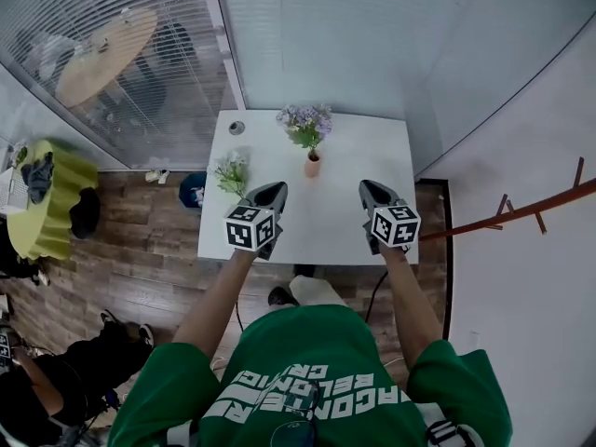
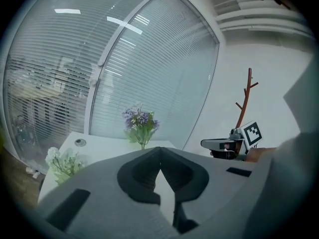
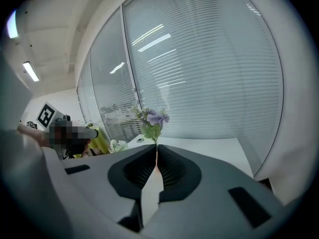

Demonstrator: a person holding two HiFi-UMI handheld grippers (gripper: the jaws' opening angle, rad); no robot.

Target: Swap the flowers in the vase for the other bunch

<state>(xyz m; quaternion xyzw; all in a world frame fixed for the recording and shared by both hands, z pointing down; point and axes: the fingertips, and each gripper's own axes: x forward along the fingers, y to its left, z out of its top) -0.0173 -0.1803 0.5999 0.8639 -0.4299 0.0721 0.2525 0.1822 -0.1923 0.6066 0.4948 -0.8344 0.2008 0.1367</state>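
A bunch of purple flowers [image 1: 305, 122] stands upright in a small terracotta vase [image 1: 313, 165] near the far middle of the white table [image 1: 317, 226]. A white-flowered bunch [image 1: 231, 172] lies on the table to its left. My left gripper [image 1: 270, 194] hovers over the near part of the table just right of the white bunch, shut and empty. My right gripper [image 1: 371, 192] hovers right of the vase, also shut with nothing in it. In the left gripper view the purple flowers [image 2: 141, 123] and white bunch [image 2: 62, 161] lie beyond the closed jaws. In the right gripper view the purple flowers [image 3: 152, 121] stand straight ahead.
A small round grey object [image 1: 237, 128] sits at the table's far left corner. Glass walls with blinds close off the far side. A brown coat stand [image 1: 521, 212] is at the right. A yellow-green covered table [image 1: 51, 198] and a person [image 1: 56, 380] are at the left.
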